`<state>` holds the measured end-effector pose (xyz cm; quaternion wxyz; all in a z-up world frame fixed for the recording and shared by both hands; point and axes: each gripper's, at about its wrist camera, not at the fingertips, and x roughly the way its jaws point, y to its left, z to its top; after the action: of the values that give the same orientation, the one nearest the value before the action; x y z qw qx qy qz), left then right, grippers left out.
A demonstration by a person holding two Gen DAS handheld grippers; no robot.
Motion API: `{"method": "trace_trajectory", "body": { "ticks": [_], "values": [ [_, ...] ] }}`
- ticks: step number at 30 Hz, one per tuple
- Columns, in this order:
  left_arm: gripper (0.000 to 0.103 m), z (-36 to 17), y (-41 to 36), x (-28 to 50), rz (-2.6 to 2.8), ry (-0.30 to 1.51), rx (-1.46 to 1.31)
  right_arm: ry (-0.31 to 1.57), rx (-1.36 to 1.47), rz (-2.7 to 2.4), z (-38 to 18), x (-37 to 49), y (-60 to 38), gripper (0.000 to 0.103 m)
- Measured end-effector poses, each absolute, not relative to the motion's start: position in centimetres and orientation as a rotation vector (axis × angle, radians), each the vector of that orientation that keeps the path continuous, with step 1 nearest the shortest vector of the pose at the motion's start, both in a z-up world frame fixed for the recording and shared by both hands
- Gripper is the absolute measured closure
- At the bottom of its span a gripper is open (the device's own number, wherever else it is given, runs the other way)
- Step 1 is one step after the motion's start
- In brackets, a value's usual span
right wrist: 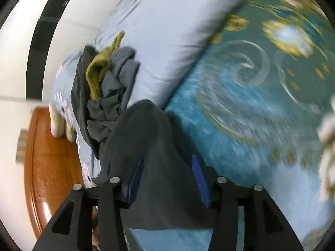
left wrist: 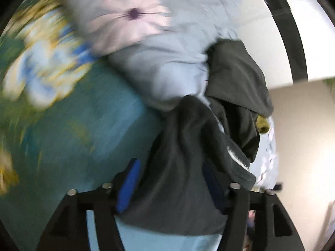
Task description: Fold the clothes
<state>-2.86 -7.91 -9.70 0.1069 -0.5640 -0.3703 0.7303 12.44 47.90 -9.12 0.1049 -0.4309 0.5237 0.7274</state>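
A dark grey garment (left wrist: 184, 146) lies on the teal patterned bedspread (left wrist: 83, 125), and its near end runs between the blue pads of my left gripper (left wrist: 170, 179). Those jaws stand wide apart and the cloth lies loose between them; the right pad is partly hidden under a fold. In the right wrist view the same dark garment (right wrist: 142, 129) lies between the spread pads of my right gripper (right wrist: 168, 177), which is open too. Behind it a heap of grey clothes (right wrist: 113, 87) with an olive-green piece (right wrist: 100, 71) leans on a pale blue pillow (right wrist: 167, 31).
The pale blue flowered pillow (left wrist: 163, 67) lies across the bed's far side, with the clothes heap (left wrist: 234, 73) and the olive piece (left wrist: 262, 124) at its end. White wall (left wrist: 314, 41) with a black stripe lies beyond. Reddish wood (right wrist: 52, 156) shows past the bed's edge.
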Motion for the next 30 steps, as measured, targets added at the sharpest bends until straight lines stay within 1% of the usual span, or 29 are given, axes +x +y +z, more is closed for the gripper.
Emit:
{"method": "trace_trajectory", "body": {
  "ticks": [3,4,5,6,9,11,13,15,17,19,20,22,23,25,26,27,28,29,30],
  "values": [
    [0.033,-11.7,-8.8,1.4,2.133,-1.164,-1.713,1.567,-1.246,2.102,-9.1,15.6,46.3,0.043],
    [0.033,-12.3,-8.9,2.5,2.123,-1.179,-1.725,1.576,-1.258,2.092,-9.5,16.1,46.0,0.039],
    [0.033,-13.0,-9.0,3.7,2.113,-1.194,-1.736,1.591,-1.288,2.074,-10.1,16.6,45.7,0.027],
    [0.033,-13.8,-8.9,4.5,2.078,-1.241,-1.726,1.612,-1.314,2.053,-10.7,17.0,45.5,0.022],
    [0.030,-15.6,-7.4,5.1,1.994,-1.319,-1.709,1.726,-1.341,1.956,-13.0,17.2,45.2,0.021],
    [0.023,-16.1,-6.1,4.7,1.984,-1.319,-1.689,1.790,-1.327,1.910,-14.5,17.1,44.8,0.020],
    [0.020,-16.8,-4.9,4.1,1.973,-1.338,-1.679,1.840,-1.305,1.888,-15.7,16.9,44.2,0.020],
    [0.013,-17.6,-4.0,3.5,1.963,-1.381,-1.678,1.889,-1.250,1.897,-16.6,16.7,43.6,0.020],
    [0.002,-17.6,-3.6,3.1,1.978,-1.406,-1.635,1.938,-1.176,1.907,-17.4,16.6,43.4,0.020],
    [0.002,-17.4,-3.2,2.4,1.990,-1.395,-1.586,1.974,-1.111,1.919,-18.0,16.5,43.2,0.020],
    [0.002,-17.5,-3.1,2.0,2.007,-1.385,-1.587,1.954,-1.108,1.937,-18.0,16.1,43.2,0.020],
    [0.002,-17.8,-3.2,1.3,2.002,-1.429,-1.576,1.854,-1.124,2.015,-17.2,15.1,42.9,0.020],
    [0.002,-18.0,-3.2,1.2,2.002,-1.444,-1.572,1.804,-1.138,2.055,-16.7,14.5,42.6,0.018],
    [0.002,-18.0,-3.4,0.8,1.993,-1.454,-1.578,1.741,-1.171,2.091,-16.1,13.7,42.3,0.018],
    [0.006,-18.1,-3.6,0.6,1.991,-1.460,-1.584,1.730,-1.182,2.092,-16.0,13.5,42.2,0.019],
    [0.009,-18.2,-3.7,0.6,1.993,-1.467,-1.597,1.743,-1.177,2.078,-15.9,13.6,42.2,0.023],
    [0.016,-18.0,-3.9,0.8,1.996,-1.483,-1.608,1.758,-1.167,2.066,-15.8,13.7,42.2,0.027],
    [0.022,-17.9,-4.1,1.0,1.998,-1.499,-1.619,1.777,-1.151,2.057,-15.8,13.9,42.2,0.041],
    [0.025,-18.0,-4.3,1.1,2.001,-1.514,-1.632,1.788,-1.145,2.053,-15.7,14.1,42.3,0.048]
  ]
}}
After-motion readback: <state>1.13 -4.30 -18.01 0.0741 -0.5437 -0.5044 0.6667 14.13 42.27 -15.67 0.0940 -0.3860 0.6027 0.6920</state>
